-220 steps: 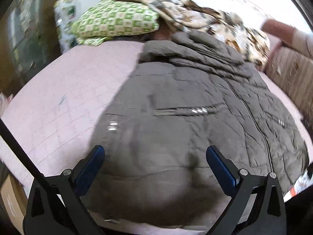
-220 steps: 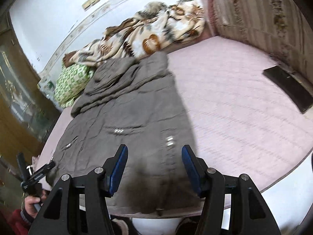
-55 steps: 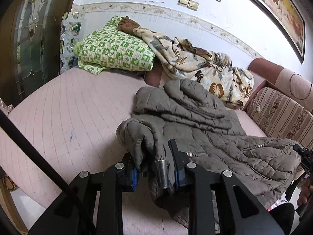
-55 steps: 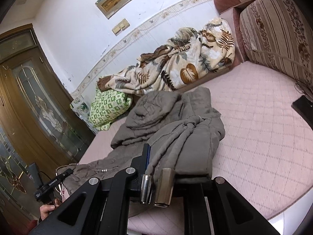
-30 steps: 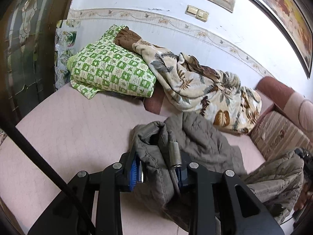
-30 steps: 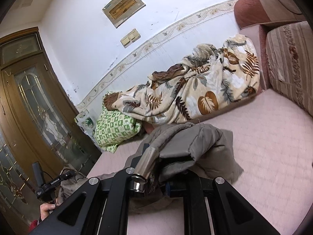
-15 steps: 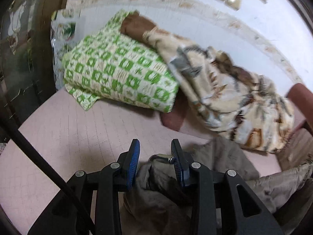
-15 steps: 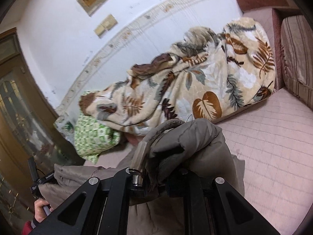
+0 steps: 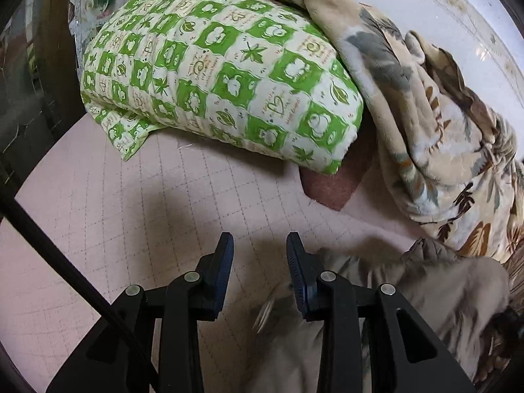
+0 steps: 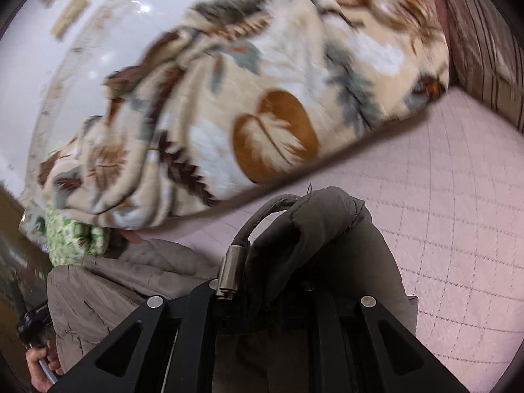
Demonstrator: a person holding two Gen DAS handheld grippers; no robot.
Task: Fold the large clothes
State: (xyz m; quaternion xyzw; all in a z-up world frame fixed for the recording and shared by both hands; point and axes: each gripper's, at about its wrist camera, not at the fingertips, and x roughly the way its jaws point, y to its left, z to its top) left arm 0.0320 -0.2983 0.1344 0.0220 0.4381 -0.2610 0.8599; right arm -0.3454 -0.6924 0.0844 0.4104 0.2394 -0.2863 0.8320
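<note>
The grey-brown quilted jacket [image 9: 442,298] lies on the pink quilted bed [image 9: 131,203]. In the left wrist view my left gripper [image 9: 258,249] is open and empty, with the jacket's blurred edge below and to its right. In the right wrist view my right gripper [image 10: 262,281] is shut on a bunched fold of the jacket [image 10: 314,229]; a metal cord toggle [image 10: 231,270] hangs at the pinch. The fingertips are hidden under the cloth.
A green checked pillow [image 9: 222,65] and a leaf-patterned blanket [image 9: 442,124] lie close ahead against the white wall. The blanket [image 10: 245,98] fills the right wrist view. A striped sofa cushion [image 10: 484,32] is at the right. The other hand [image 10: 42,360] shows at lower left.
Both grippers carried the jacket's hem forward toward the pillow and blanket. My left gripper has opened and let the jacket drop; the right still holds its fold.
</note>
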